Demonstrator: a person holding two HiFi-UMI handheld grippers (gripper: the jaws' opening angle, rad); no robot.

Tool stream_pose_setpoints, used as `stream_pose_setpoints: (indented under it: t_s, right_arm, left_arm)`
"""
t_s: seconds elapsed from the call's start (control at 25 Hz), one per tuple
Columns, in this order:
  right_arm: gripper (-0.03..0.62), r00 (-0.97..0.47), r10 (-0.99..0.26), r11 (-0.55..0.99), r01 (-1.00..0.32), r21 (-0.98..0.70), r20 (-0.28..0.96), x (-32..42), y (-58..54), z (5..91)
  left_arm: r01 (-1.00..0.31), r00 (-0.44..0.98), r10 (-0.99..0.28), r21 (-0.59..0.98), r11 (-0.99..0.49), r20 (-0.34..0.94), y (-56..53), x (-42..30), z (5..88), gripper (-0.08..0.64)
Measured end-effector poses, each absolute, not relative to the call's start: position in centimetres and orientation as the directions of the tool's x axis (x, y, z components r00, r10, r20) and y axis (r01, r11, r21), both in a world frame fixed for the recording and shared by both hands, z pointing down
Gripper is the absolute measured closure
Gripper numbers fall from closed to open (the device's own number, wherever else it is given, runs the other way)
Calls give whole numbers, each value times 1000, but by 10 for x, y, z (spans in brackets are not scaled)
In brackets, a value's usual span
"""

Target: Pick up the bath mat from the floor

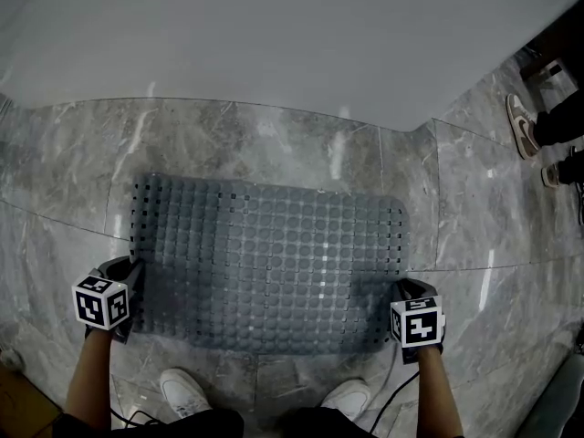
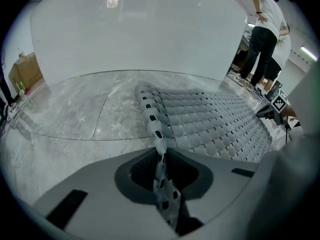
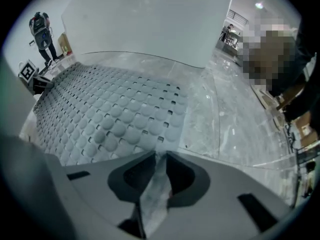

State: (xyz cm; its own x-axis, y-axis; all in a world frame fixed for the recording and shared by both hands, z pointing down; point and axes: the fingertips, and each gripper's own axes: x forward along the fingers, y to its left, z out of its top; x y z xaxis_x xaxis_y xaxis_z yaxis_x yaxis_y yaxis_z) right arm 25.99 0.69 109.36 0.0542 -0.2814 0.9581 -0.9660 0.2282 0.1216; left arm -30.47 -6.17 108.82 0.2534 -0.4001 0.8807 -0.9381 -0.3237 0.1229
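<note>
A grey rubber bath mat [image 1: 269, 267] with rows of round bumps and holes lies on the marble floor. My left gripper [image 1: 130, 272] is shut on the mat's near left edge; in the left gripper view the mat [image 2: 200, 124] folds up and runs pinched between the jaws of that gripper [image 2: 161, 156]. On the other side my right gripper [image 1: 401, 290] is shut on the near right corner, where the right gripper view shows a thin flap of the mat [image 3: 115, 114] squeezed in that gripper [image 3: 159, 159].
A white wall [image 1: 292, 35] rises just behind the mat. My white shoes [image 1: 187, 392] stand close to its near edge. Another person's feet [image 1: 525, 126] are at the far right. A cardboard box [image 2: 27, 69] stands by the wall on the left.
</note>
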Motion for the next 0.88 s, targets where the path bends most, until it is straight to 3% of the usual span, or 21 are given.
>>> stream_pose_setpoints:
  t_s: [0.08,0.4,0.88]
  right_arm:
    - [486,34,-261,190,-978,85,965,265,7,1094]
    - [360,-60,-246,46,-998,-50,967,279,8,1096]
    - [323,-110,-252,73,-993,-94,961,280,7,1089]
  left_arm:
    - [-937,256,-400,125,-325,880,-62,-304,1089,506]
    - [-938,259,-400,130,-322,879,-62,-305,1091,505]
    - [-936,263,-404,131,-326,876,-63,-305,1090,505]
